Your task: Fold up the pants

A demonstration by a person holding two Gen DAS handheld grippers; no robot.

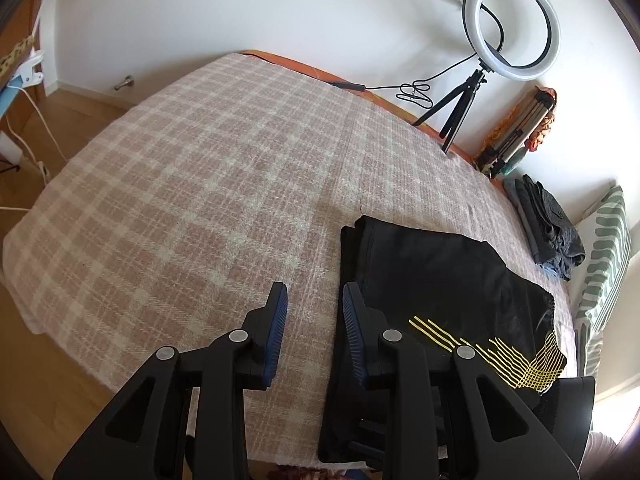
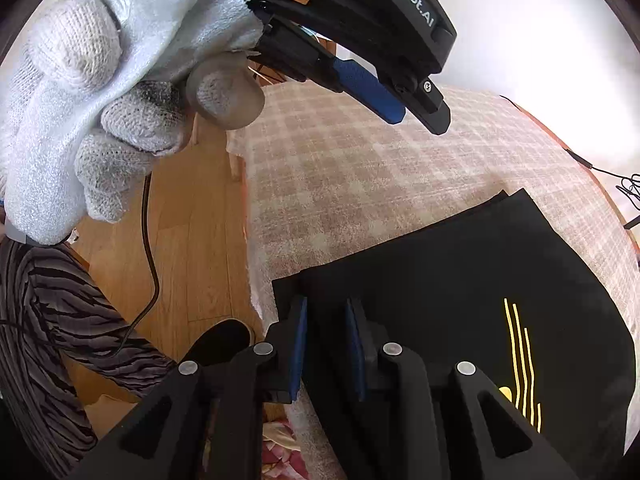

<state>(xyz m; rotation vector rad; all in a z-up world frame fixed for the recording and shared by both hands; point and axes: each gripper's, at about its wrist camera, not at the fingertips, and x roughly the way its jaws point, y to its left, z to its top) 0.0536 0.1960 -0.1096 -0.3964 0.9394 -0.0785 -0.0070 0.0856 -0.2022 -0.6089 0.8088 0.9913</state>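
Observation:
The black pants point(image 1: 436, 276) with yellow line print lie folded into a compact rectangle on the plaid blanket point(image 1: 200, 184), near the bed's near right corner. My left gripper point(image 1: 314, 300) is open and empty, hovering above the pants' left edge. In the right wrist view, my right gripper point(image 2: 326, 312) is open over the near left corner of the pants point(image 2: 460, 272), holding nothing. The left gripper point(image 2: 384, 92) shows there above, held by a white-gloved hand point(image 2: 100, 80).
A ring light on a tripod point(image 1: 508, 28) stands at the bed's far right edge by the wall. A pile of dark folded clothes point(image 1: 548, 224) and a green striped pillow point(image 1: 604, 260) lie right of the pants. Wooden floor point(image 2: 180, 248) lies left of the bed.

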